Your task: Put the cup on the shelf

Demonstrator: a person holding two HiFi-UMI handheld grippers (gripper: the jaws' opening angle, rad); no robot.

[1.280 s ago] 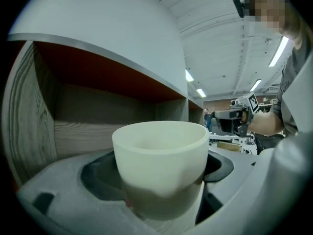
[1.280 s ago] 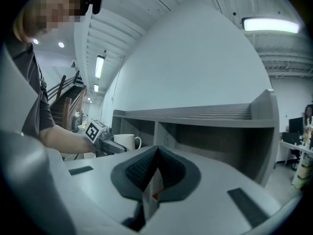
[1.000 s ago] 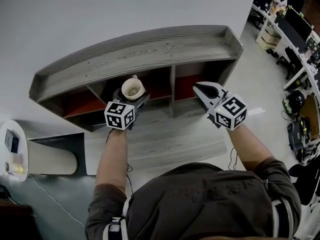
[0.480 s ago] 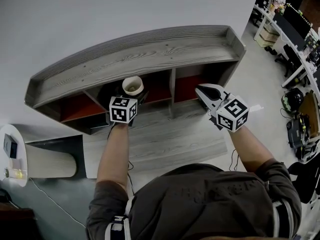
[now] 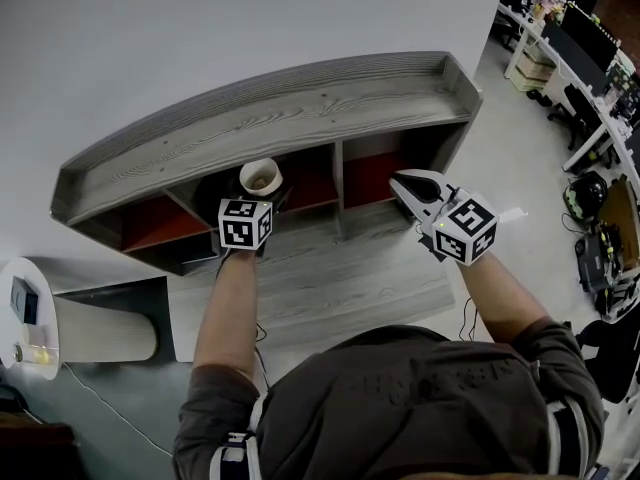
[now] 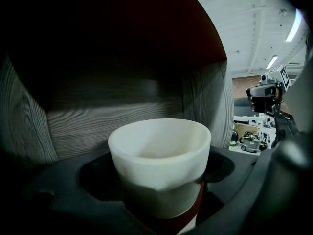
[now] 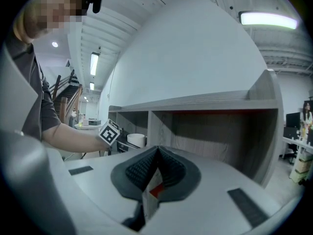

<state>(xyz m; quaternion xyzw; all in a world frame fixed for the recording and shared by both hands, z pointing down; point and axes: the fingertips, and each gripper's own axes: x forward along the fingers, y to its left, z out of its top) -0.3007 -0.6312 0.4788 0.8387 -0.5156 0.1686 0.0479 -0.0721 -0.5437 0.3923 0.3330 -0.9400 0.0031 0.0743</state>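
Two grippers raised at grey wooden shelf (image 5: 270, 118). Left gripper (image 5: 256, 194) pinches white cup (image 6: 159, 165), jaws clamped on its lower wall; cup upright, mouth up. Cup sits within opening of middle compartment, toward left side, wood-grain back wall behind it. Cannot tell whether base touches compartment floor. Right gripper (image 5: 402, 180): jaws pressed together, nothing between them. It hangs in front of right compartment, over shelf's near board, well apart from cup. Round white side table (image 5: 25, 318) at near left.
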